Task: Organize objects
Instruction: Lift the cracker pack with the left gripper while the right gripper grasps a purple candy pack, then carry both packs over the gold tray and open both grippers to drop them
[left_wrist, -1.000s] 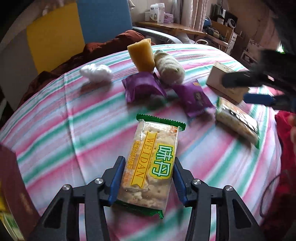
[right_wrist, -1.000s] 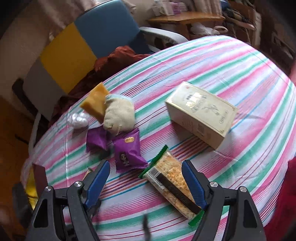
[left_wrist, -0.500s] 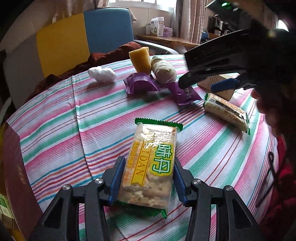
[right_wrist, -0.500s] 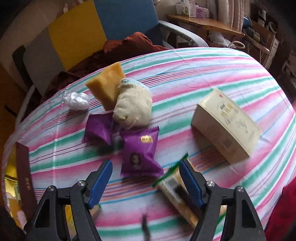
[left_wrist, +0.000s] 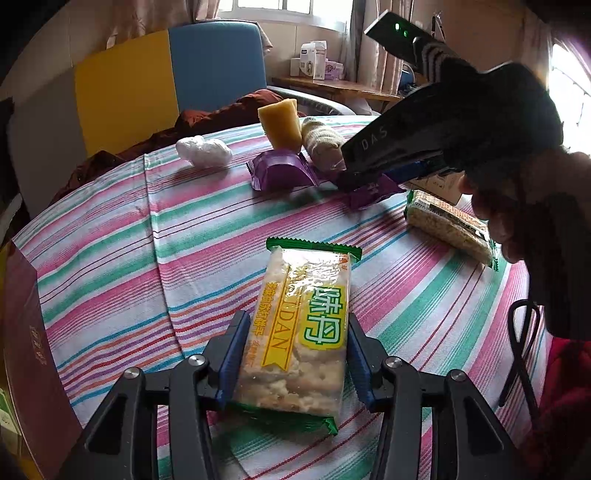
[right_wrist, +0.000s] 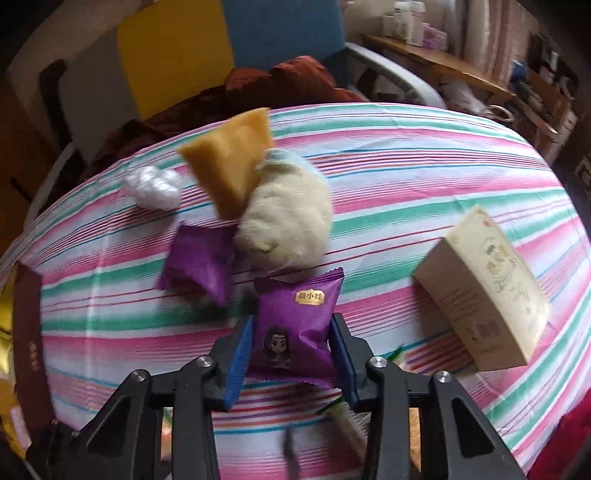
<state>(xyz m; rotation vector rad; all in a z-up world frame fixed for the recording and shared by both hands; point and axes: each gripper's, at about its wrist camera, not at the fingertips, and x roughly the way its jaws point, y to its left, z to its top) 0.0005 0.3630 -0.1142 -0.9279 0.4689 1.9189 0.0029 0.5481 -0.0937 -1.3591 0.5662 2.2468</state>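
Note:
My left gripper (left_wrist: 295, 362) is shut on a clear cracker packet (left_wrist: 306, 317) with green ends, held just over the striped tablecloth (left_wrist: 110, 258). My right gripper (right_wrist: 291, 328) points steeply down and its jaws are closing, blue pads against both sides of a purple snack packet (right_wrist: 299, 306). In the left wrist view the right gripper (left_wrist: 354, 177) reaches in from the upper right onto the purple snack packet (left_wrist: 373, 192). A second purple packet (right_wrist: 199, 266) lies just to its left.
A yellow sponge (right_wrist: 229, 158), a cream rolled sock (right_wrist: 284, 221) and a white crumpled wad (right_wrist: 153, 186) sit beyond. A cream carton (right_wrist: 484, 291) lies right, another cracker packet (left_wrist: 447, 225) near it. A dark red box (left_wrist: 33, 350) borders the left edge.
The right gripper swung left from the second cracker packet to the purple snack packet and its jaws closed onto it. The left gripper kept the cracker packet, almost still.

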